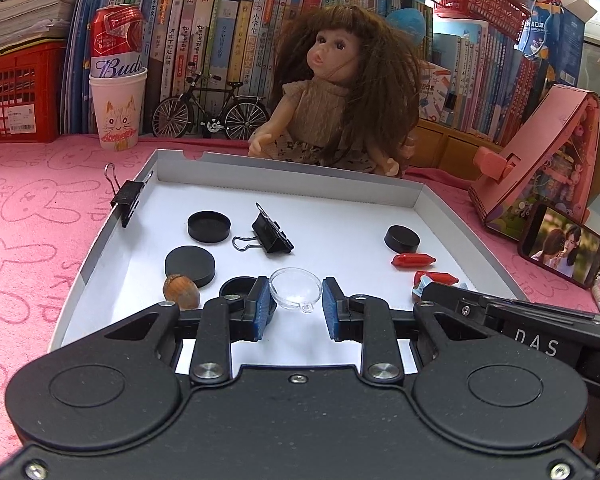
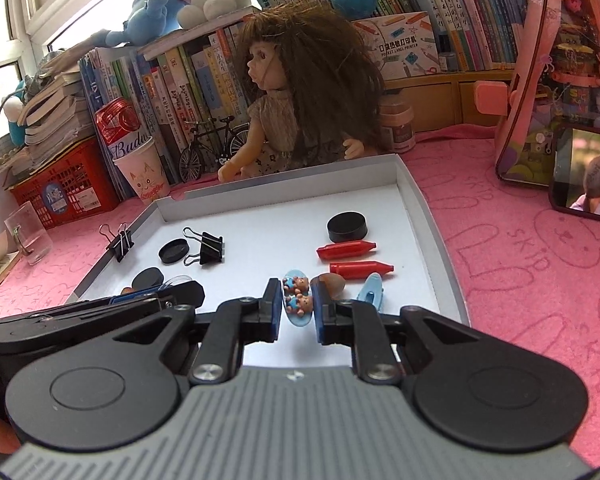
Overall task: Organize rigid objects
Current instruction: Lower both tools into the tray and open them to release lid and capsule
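The left gripper [image 1: 296, 300] is clamped on a clear dome [image 1: 296, 290], held by its sides just above the tray floor, with a small tab on its rim pointing back toward the camera. The right gripper [image 2: 298, 300] is clamped on a blue hair clip with bears [image 2: 297, 294]; the clip's long axis runs along the fingers, away from the camera, and it is gripped across its narrow width. Both held things are over the near edge of the white tray [image 1: 428, 196]. A second blue clip [image 2: 370, 292] lies just right of the right gripper, angled up-right. A hazelnut [image 1: 181, 290] sits just left of the left gripper. Further in lie two red capsules [image 2: 346, 249], long axes left-right with tips pointing right, black caps [image 1: 209, 226] and a binder clip [image 1: 272, 234]. The right gripper is judged nearer the clips and capsules, the left nearer the caps.
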Tool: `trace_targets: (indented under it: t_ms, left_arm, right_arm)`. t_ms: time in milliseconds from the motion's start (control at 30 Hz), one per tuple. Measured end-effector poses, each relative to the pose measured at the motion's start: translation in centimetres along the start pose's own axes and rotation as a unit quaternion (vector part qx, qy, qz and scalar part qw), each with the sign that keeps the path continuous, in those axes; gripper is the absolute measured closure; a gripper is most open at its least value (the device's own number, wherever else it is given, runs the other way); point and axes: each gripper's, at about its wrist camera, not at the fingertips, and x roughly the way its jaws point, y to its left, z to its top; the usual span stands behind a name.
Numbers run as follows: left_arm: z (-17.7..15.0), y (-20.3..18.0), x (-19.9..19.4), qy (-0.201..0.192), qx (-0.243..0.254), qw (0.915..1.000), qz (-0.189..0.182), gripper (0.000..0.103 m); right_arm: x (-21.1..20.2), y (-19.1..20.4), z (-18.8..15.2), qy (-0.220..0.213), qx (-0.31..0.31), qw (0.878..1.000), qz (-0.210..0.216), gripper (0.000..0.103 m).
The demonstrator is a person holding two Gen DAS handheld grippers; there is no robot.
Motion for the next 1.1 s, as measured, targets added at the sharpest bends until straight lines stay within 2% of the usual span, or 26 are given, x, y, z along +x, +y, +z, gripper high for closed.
trace_targets:
  t_ms: [667,1100]
  left_arm:
    - [0.2,-1.1,1.0,0.017,0.025,0.9991,0.028,0.077]
    - [0.4,-1.4,0.2,0.017,0.023,0.9994,0.020,0.077]
  right_arm:
    - [0.9,0.1,0.1,0.016,-0.005,1.000,-0.024,0.082]
    - [0.4,0.5,0.3,0.013,-0.009,1.000,-0.021,0.077]
